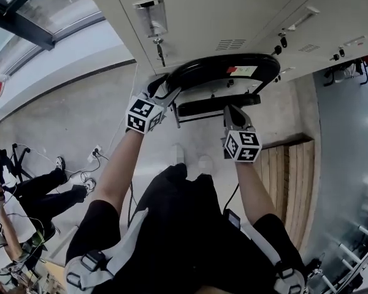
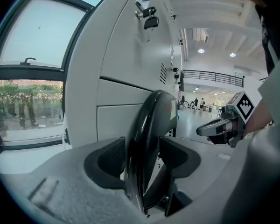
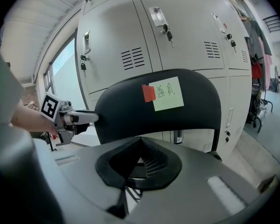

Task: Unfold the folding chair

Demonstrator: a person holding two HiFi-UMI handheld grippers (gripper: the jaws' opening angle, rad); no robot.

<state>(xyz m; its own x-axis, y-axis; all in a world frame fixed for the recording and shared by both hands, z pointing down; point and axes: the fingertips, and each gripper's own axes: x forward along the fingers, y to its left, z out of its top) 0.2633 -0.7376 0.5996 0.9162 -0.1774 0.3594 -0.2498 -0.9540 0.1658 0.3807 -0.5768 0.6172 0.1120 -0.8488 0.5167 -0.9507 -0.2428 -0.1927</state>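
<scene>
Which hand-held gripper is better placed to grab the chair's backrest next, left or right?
Left. The left hand-held gripper has its jaws open astride the edge of the black backrest, likely ready to close. The right hand-held gripper is shut and empty, short of the backrest.
</scene>
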